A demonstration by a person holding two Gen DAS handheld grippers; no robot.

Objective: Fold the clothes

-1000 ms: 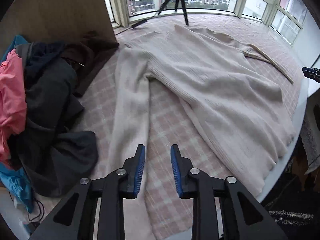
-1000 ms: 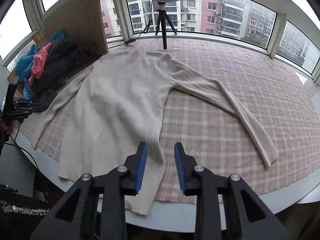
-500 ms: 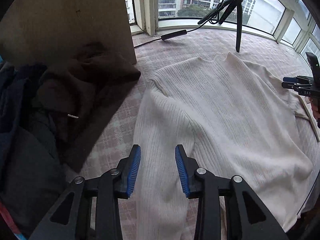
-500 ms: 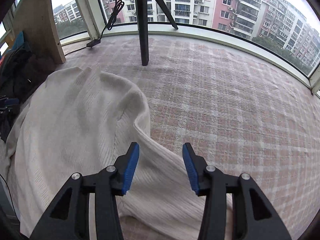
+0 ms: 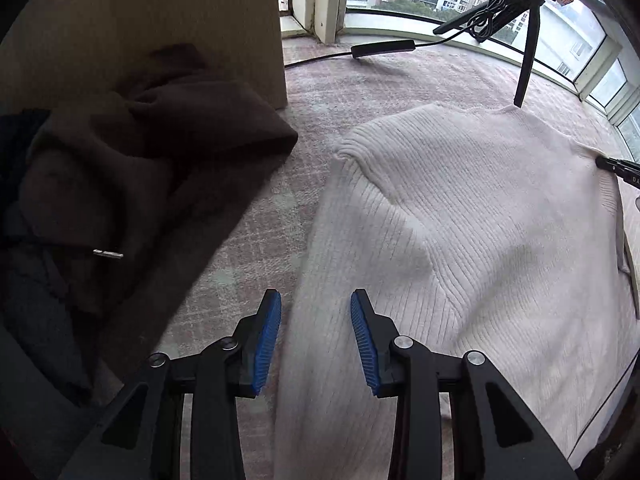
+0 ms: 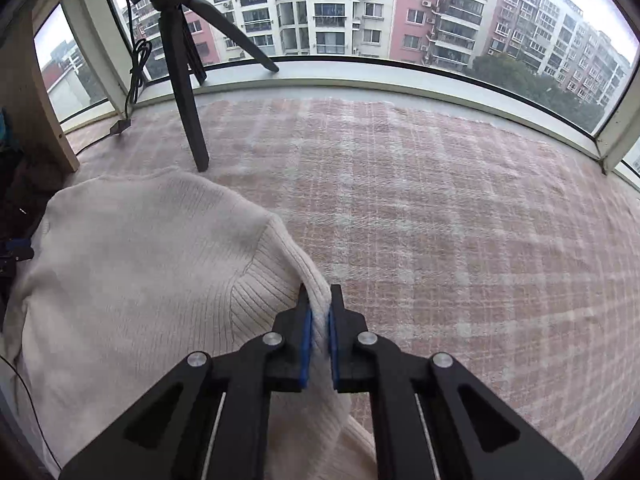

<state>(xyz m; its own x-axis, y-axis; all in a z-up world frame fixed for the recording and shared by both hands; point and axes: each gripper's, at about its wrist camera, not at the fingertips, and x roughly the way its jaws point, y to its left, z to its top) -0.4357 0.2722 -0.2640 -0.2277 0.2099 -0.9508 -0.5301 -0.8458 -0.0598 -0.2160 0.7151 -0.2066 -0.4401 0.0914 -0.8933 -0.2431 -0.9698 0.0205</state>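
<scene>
We have a cream ribbed knit sweater [image 5: 472, 216] spread on the pink-and-white checked fleece cover [image 6: 440, 220] of the table, and both tools are at its sleeves.

Our right tool [image 6: 319, 330] has its blue-padded fingers [image 6: 306, 340] pressed together on a raised ridge of the sweater's sleeve [image 6: 320, 304], just beyond the shoulder seam. The fold of knit stands up between the pads and runs back under the tool toward us. The sweater's body [image 6: 132, 264] lies to the left of this tool, and bare checked cover stretches ahead and to the right. Ahead and to the left a black tripod [image 6: 184, 80] stands on the cover, one leg planted just past the sweater's collar edge (a cable hangs down beside it).

Our left tool [image 5: 316, 344] is spread wide, its blue pads [image 5: 267, 344] apart, above the other sleeve [image 5: 320, 360], which runs straight back beneath it. We cannot tell whether the pads touch the knit. The shoulder sits ahead of this tool and the body fills the space ahead and to the right. To the left lies a dark brown fleece garment [image 5: 120, 168] heaped against a pale wooden panel [image 5: 160, 20], with darker clothes [image 5: 32, 300] beside it. At the far right edge of that view, the tip of the right tool shows at the sweater's other shoulder.
</scene>
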